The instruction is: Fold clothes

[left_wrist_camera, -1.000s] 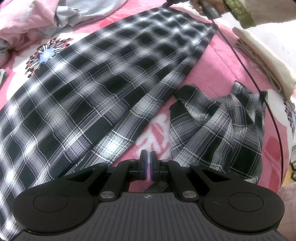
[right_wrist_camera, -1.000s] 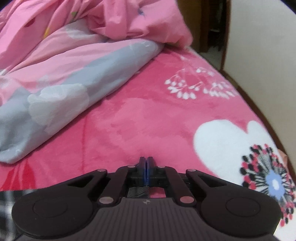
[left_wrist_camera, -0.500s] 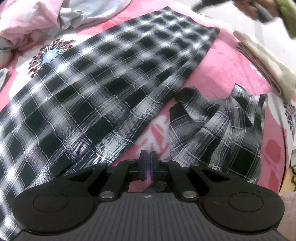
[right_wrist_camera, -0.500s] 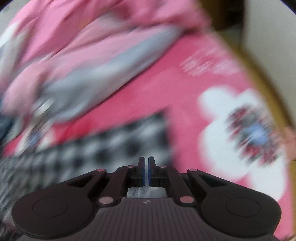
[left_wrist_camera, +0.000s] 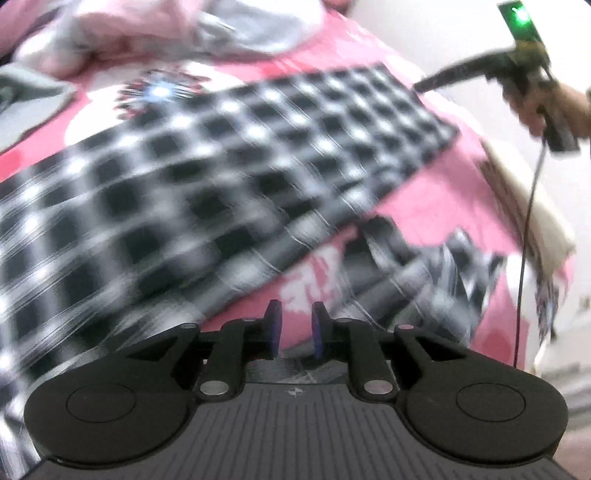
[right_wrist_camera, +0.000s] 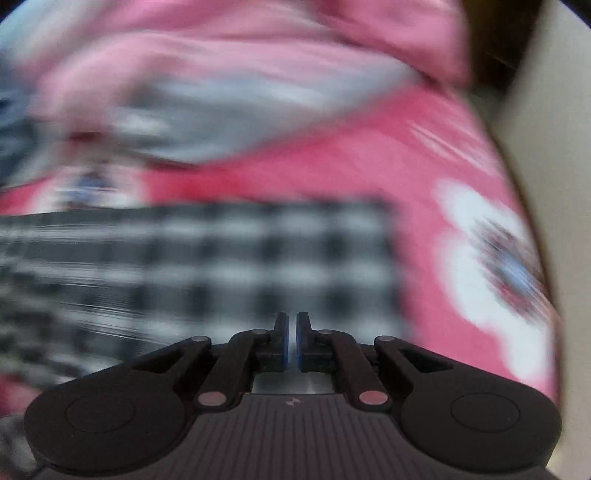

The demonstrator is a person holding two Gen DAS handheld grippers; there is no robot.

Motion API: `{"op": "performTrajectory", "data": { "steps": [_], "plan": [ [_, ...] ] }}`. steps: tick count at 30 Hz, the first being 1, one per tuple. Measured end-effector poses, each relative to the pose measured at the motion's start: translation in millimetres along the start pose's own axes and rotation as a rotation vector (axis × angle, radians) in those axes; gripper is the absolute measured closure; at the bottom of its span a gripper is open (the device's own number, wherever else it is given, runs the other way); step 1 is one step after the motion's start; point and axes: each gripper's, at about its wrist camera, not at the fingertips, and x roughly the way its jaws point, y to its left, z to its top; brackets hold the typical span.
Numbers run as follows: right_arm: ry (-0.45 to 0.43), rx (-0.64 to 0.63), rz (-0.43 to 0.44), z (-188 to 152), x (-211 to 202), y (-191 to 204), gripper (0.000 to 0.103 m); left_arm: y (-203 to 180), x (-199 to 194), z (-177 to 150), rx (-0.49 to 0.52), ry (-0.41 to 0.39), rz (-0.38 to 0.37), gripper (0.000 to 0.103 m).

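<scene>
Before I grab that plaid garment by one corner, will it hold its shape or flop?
Probably flop: the plaid garment lies thin and flat on the pink blanket, and its other part has crumpled into folds. It looks light, so it may drag and bunch.

Plaid garment flat on the blanket, crumpled quilt behind, folded cloth to its right.

Right tool slightly parted, empty, above blurred plaid garment on pink blanket.
</scene>
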Motion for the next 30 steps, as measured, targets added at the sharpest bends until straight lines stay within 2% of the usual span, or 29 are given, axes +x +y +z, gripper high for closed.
{"op": "performTrajectory", "data": {
  "steps": [5,8,11,15,16,19,22,25,27,30],
  "plan": [
    [-0.044,-0.278,0.282,28.0,33.7,130.8,0.099,32.1,-22.4,-8.5,-0.194,-0.100,0.098,0.083],
    [-0.067,-0.394,0.367,38.0,60.4,199.6,0.099,55.9,-21.2,-20.8,-0.292,-0.085,0.162,0.082],
    [-0.067,-0.436,0.435,52.4,88.3,247.7,0.099,69.3,-14.1,-37.0,-0.345,-0.045,0.197,0.082],
    [-0.066,-0.484,0.446,63.8,117.2,288.6,0.099,73.4,-13.8,-53.9,-0.388,-0.046,0.174,0.082],
    [-0.054,-0.495,0.423,67.4,127.5,295.9,0.099,74.0,-14.2,-57.3,-0.397,-0.050,0.168,0.082],
    [-0.056,-0.533,0.273,75.9,163.7,305.1,0.102,78.9,-12.8,-60.9,-0.424,-0.066,0.144,0.082],
    [-0.090,-0.485,0.242,93.3,181.7,301.6,0.103,83.2,-11.9,-66.4,-0.444,-0.082,0.119,0.082],
    [-0.100,-0.491,0.186,104.0,183.9,309.3,0.103,84.6,-14.9,-69.9,-0.440,-0.094,0.101,0.082],
    [-0.097,-0.497,0.183,108.8,177.0,314.8,0.101,86.6,-18.8,-68.9,-0.429,-0.106,0.102,0.082],
    [-0.114,-0.486,0.295,116.0,159.9,314.7,0.100,92.6,-27.2,-63.9,-0.406,-0.132,0.121,0.082]
  ]
}}
